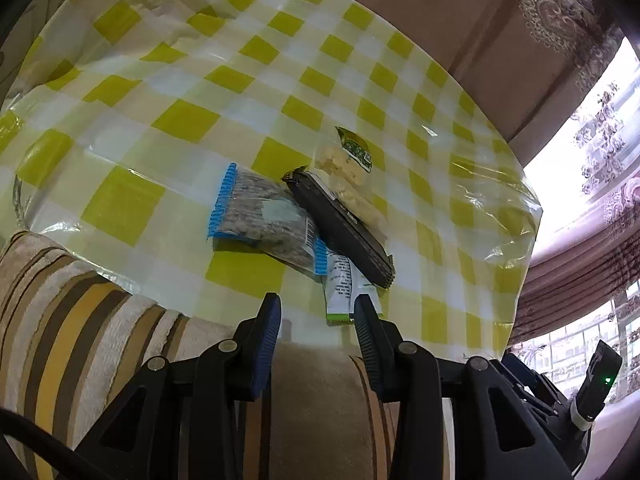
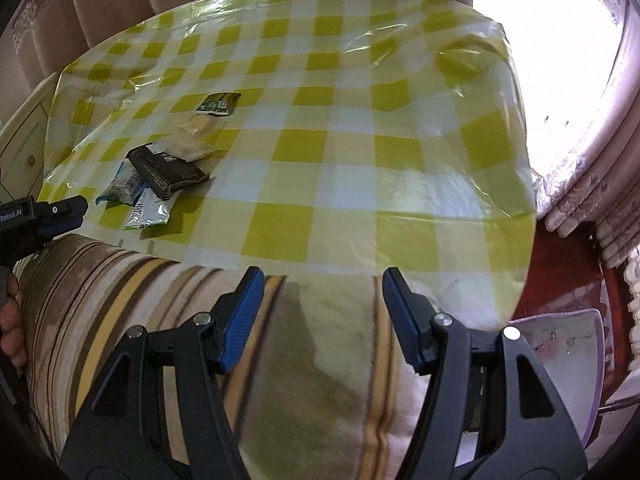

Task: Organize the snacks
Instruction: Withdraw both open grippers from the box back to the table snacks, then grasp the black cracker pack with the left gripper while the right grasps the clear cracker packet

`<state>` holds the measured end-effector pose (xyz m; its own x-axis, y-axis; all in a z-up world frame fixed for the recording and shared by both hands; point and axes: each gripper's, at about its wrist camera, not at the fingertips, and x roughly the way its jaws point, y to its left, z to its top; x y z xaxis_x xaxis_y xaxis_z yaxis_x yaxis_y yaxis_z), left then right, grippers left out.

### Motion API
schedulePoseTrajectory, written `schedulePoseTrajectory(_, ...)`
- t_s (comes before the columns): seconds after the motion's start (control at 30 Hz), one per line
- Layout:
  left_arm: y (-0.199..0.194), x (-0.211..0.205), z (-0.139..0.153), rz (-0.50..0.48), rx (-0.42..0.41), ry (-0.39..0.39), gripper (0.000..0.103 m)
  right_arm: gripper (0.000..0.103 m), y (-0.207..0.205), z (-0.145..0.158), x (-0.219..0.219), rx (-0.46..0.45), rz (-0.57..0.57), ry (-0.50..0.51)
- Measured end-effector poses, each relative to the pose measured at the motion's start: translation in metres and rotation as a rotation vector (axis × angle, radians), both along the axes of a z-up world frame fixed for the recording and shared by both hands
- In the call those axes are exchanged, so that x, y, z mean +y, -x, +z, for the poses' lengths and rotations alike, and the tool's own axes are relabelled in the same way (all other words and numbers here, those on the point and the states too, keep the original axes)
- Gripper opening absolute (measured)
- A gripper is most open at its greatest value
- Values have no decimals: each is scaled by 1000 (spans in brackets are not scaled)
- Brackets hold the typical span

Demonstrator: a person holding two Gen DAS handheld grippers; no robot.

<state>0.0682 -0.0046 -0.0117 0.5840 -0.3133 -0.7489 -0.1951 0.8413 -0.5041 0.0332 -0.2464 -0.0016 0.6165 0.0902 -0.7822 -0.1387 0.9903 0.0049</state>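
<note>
Where the green-and-white checked tablecloth [image 1: 192, 92] meets the striped cushion [image 1: 80, 320], four snack packets lie bunched near the table's front edge: one blue-edged packet [image 1: 260, 216], one dark brown bar [image 1: 340, 224] resting across it, one clear bag with a green header [image 1: 352, 160] behind, one white-green sachet [image 1: 344, 292] nearest. Left gripper [image 1: 316, 308]: jaws spread, holding nothing, right fingertip just beside the sachet. Right gripper [image 2: 322, 280]: jaws spread wide, over the cushion edge, well apart from the packets.
</note>
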Motion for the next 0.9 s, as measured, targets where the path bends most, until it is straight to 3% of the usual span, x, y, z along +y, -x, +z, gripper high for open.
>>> schedulePoseTrajectory(0.53,-47,-10,-10,-69,-3,104,40,65,-37,-4,35,3,37,34)
schedulePoseTrajectory(0.9,-85,-9,-34,-60,82,194,40,65,-55,-8,41,8,43,15)
